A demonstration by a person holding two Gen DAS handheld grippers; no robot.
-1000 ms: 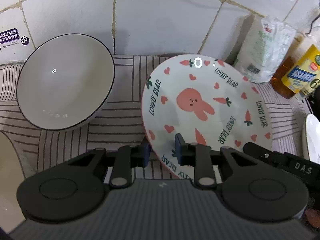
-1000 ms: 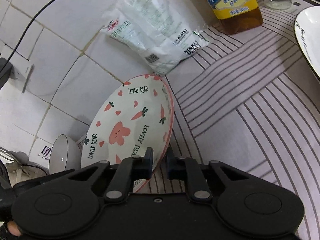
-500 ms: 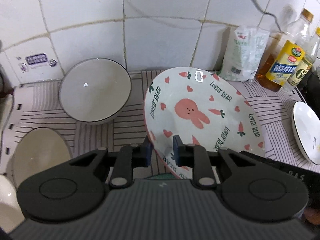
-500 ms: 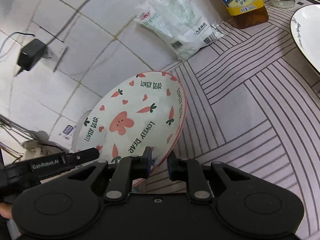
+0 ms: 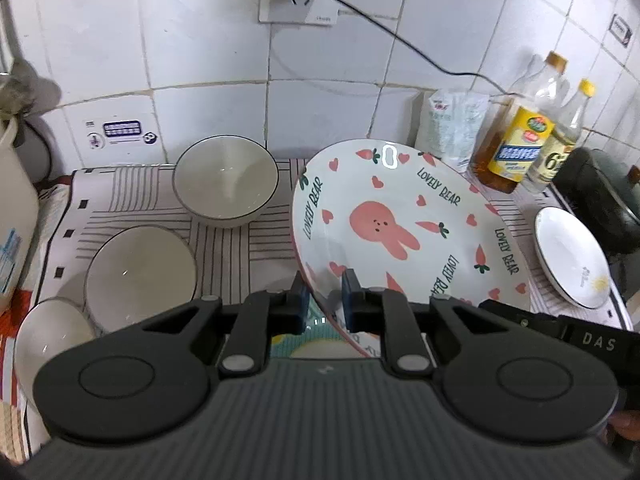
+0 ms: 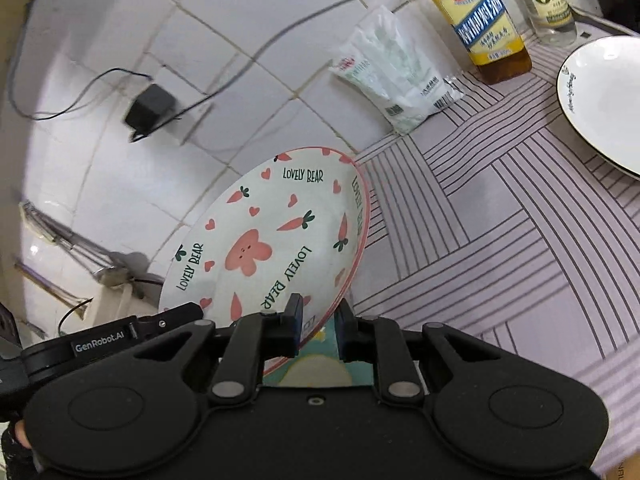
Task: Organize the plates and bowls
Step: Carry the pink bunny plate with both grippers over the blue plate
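Note:
Both grippers hold the white bunny plate (image 5: 404,220) with pink rim, carrots and "LOVELY BEAR" lettering, lifted and tilted above the counter. My left gripper (image 5: 323,296) is shut on its near left rim. My right gripper (image 6: 318,320) is shut on its near right rim; the plate also shows in the right wrist view (image 6: 272,240). Three grey-white bowls stand at the left: one near the wall (image 5: 226,180), one in the middle (image 5: 140,276), one at the front edge (image 5: 52,340). A white plate with dark rim (image 5: 572,256) lies at the right, also in the right wrist view (image 6: 604,96).
A striped mat (image 6: 500,216) covers the counter. A white bag (image 5: 452,128), an oil bottle (image 5: 516,140) and a clear bottle (image 5: 560,148) stand by the tiled wall. A dark pot (image 5: 600,196) is at far right. A white container (image 5: 12,208) stands at far left.
Both grippers have risen and pulled back with the bunny plate, away from the wall. More of the counter, further bowls and the wall socket have come into view.

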